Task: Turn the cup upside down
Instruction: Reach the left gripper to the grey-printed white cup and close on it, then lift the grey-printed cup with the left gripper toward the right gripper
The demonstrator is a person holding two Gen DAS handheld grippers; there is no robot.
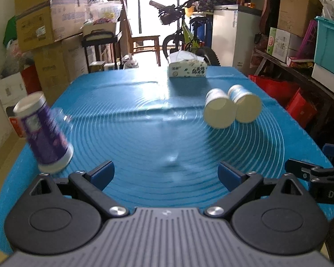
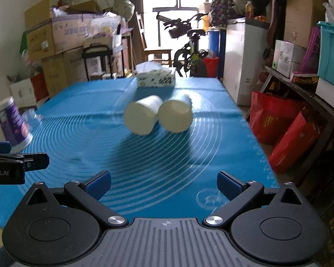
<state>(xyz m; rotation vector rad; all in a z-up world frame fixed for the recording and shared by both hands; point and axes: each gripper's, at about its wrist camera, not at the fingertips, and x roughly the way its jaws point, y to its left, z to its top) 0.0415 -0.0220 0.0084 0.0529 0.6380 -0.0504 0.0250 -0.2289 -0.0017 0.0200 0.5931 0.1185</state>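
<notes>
- Left gripper (image 1: 165, 173) and right gripper (image 2: 163, 183) both gape wide, holding nothing.
- Purple cup (image 1: 44, 131) stands tilted, mouth down, at the worktop's (image 1: 127, 133) left edge.
- Two white cups (image 2: 158, 116) lie on their sides mid-worktop, touching.
- Tissue box (image 2: 155, 79) beyond.

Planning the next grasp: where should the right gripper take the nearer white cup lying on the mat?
Probably across the side wall near mid-length, coming from above. The nearer white cup lies on its side, mouth toward the camera, beside the second cup, so side approach looks cramped. The right gripper is open.
</notes>
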